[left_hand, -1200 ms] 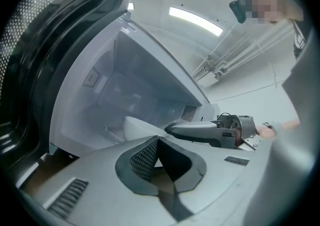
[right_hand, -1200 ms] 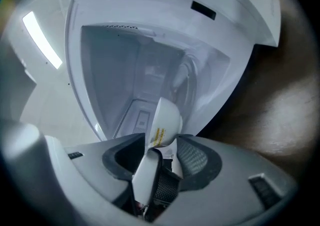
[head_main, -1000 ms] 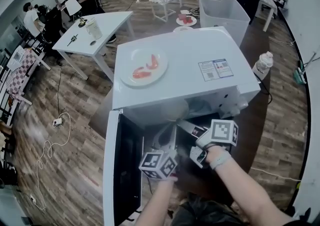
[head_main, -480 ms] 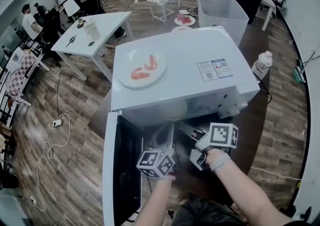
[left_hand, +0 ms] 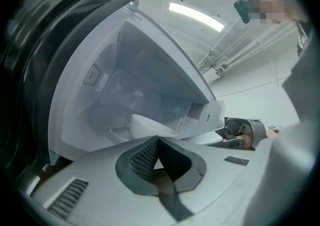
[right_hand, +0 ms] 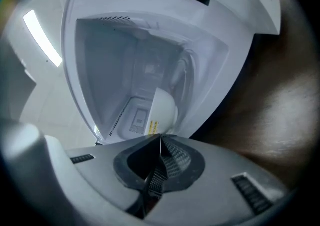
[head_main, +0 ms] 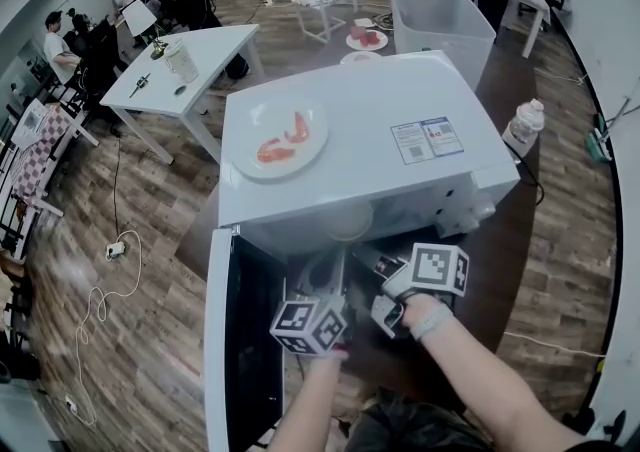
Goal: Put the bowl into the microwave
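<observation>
The white bowl (head_main: 347, 223) sits inside the open microwave (head_main: 360, 140), on its floor, free of both grippers. It shows in the left gripper view (left_hand: 150, 125) and in the right gripper view (right_hand: 165, 110), beyond the jaws. My left gripper (head_main: 330, 278) hangs just outside the cavity mouth, its jaws (left_hand: 158, 139) shut with nothing between them. My right gripper (head_main: 368, 258) is beside it on the right, also outside the cavity, its jaws (right_hand: 160, 137) shut on nothing.
The microwave door (head_main: 245, 340) stands swung open at the left of the cavity. A plate with red food (head_main: 278, 138) rests on the microwave's top. A white table (head_main: 190, 60), a plastic bin (head_main: 440, 25) and people stand farther back on the wooden floor.
Both grippers have shifted slightly left in front of the cavity. The bowl has stayed where it was inside the microwave.
</observation>
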